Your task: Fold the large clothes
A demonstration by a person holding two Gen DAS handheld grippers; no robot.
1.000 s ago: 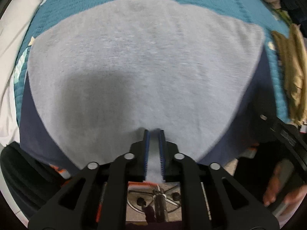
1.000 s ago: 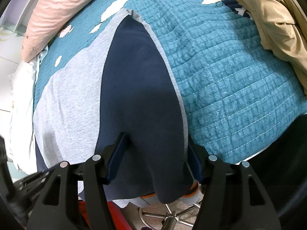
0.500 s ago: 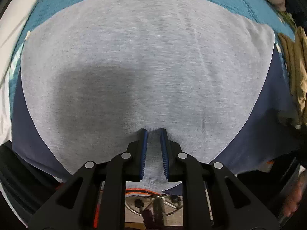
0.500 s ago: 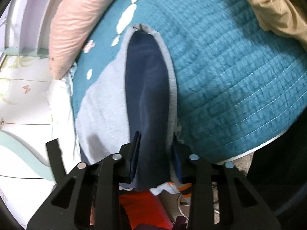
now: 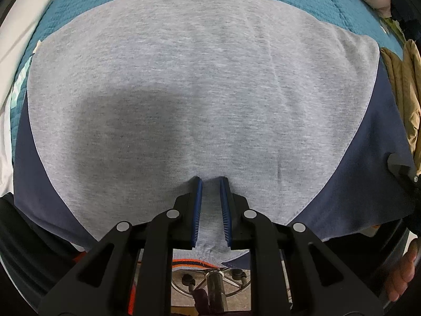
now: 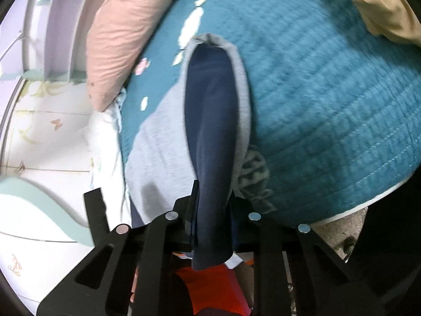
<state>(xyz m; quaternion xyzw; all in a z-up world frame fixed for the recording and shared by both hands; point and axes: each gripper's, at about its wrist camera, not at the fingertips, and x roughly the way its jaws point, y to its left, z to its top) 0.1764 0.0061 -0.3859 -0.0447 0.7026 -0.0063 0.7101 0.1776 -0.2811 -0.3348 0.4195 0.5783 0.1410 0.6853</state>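
Note:
A large sweatshirt lies spread on a teal quilted bed: a grey body (image 5: 184, 84) with navy sleeves (image 5: 381, 173) on both sides. My left gripper (image 5: 210, 181) points straight down and is shut on the grey hem, which bunches between its blue pads (image 5: 198, 205). In the right wrist view the navy sleeve (image 6: 210, 121) runs away from me, edged in grey. My right gripper (image 6: 213, 194) has this sleeve's near end between its fingers; its jaws are closing and press on the fabric. The sleeve's end hangs down below the jaws.
A teal quilt (image 6: 329, 105) covers the bed. A pink pillow (image 6: 126, 34) lies at the far left, tan clothing (image 6: 379, 8) at the far right. A chair base (image 5: 213, 284) stands below the bed's edge. A hand (image 5: 402, 271) shows at the lower right.
The right jaws have closed from wide apart onto the navy sleeve, and the gripper has tilted upward so the pillow and wall come into view. The left gripper keeps its hold on the hem.

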